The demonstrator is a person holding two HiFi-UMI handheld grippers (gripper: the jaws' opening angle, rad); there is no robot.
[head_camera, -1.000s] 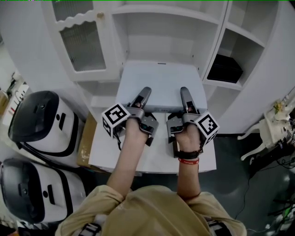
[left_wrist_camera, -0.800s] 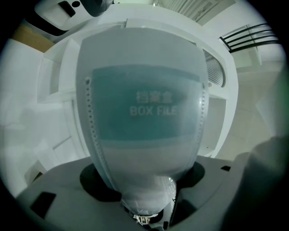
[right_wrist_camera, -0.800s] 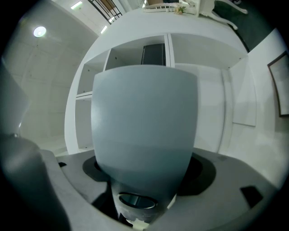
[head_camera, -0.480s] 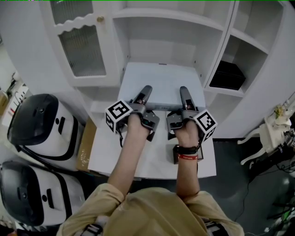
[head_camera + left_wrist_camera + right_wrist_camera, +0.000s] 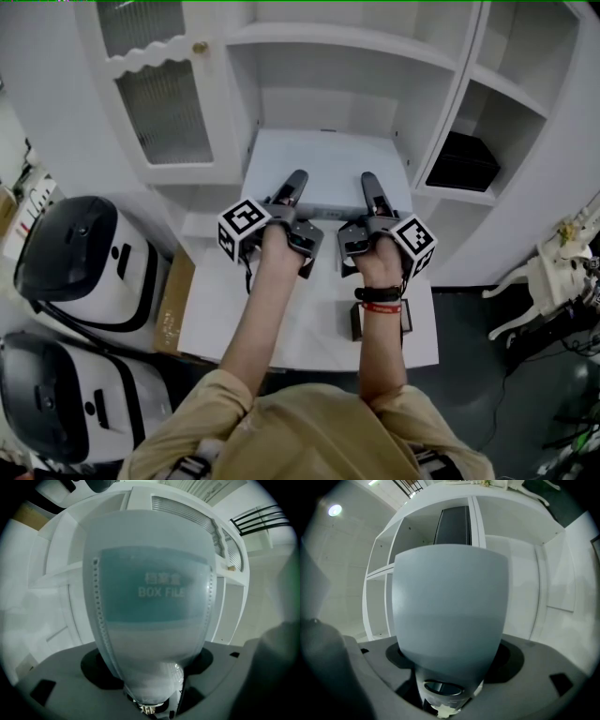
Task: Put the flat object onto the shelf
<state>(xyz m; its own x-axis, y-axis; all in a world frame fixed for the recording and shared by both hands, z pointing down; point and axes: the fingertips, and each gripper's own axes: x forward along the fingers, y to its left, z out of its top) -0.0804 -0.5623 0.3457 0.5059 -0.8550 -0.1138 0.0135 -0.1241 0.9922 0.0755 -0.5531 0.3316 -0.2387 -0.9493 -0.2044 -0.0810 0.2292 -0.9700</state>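
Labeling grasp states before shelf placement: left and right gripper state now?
Left gripper: closed, holding the box file by its near edge.
Right gripper: closed, holding the same box file.

The flat file box point(image 5: 149, 634) carries the printed words "BOX FILE"

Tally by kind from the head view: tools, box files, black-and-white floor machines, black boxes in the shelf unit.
tools: 2, left tool and right tool
box file: 1
black-and-white machine: 2
black box: 1
total: 6
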